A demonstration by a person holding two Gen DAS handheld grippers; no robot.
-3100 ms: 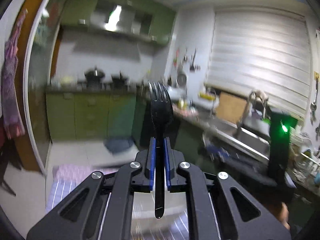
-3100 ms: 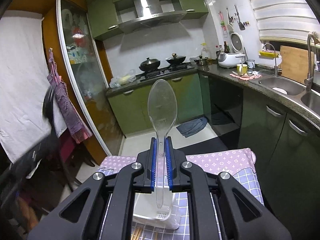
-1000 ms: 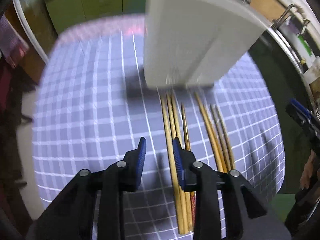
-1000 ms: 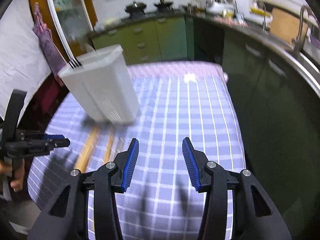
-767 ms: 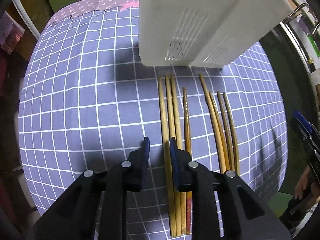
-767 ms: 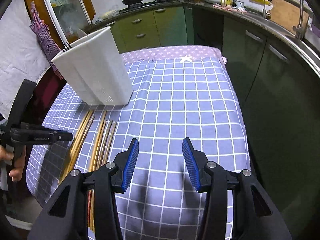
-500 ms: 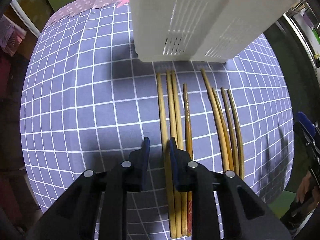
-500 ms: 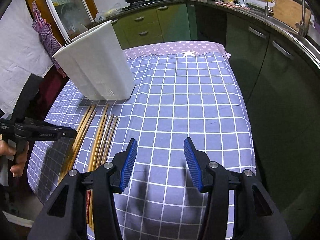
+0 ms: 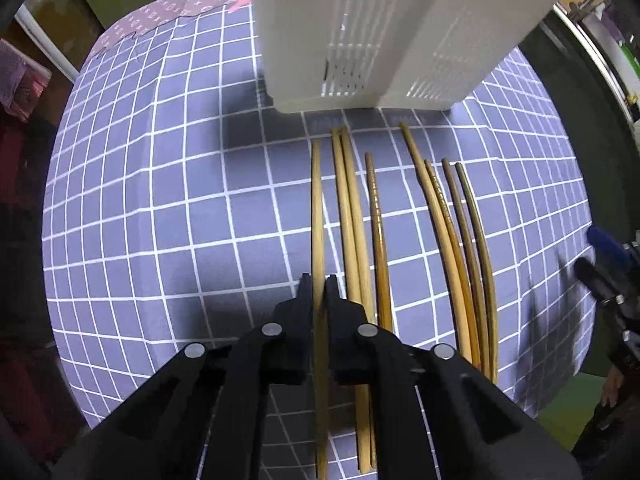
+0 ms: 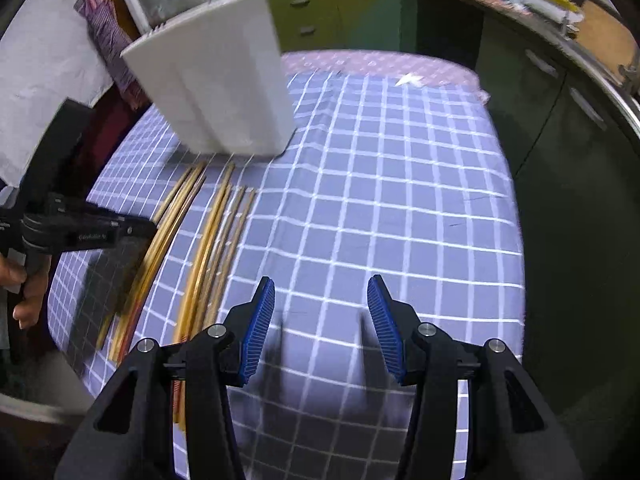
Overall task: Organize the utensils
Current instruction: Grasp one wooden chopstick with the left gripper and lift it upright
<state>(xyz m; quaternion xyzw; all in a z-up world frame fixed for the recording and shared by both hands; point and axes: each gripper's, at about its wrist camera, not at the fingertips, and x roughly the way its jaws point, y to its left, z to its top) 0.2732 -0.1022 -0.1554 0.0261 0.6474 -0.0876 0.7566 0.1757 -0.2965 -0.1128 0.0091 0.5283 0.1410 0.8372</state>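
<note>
Black grippers [image 10: 320, 320], blue pads [image 10: 258, 330], prob. ribbed

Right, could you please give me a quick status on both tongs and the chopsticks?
Left tongs shut on leftmost chopstick. Right tongs open, empty, over the checked cloth. Other chopsticks flat before the white holder. Nothing blocking.

Chopsticks [image 9: 352, 216]: wood, pale ones matt, a reddish one w/ glossy lacquer. Utensil holder [image 9: 384, 32]: white matt plastic, slotted vents. Surface cloth [image 10: 400, 208]: purple checked fabric, smooth. Right claw [image 10: 320, 316]: black matt plastic, ribbed blue pads [image 10: 380, 328].
</note>
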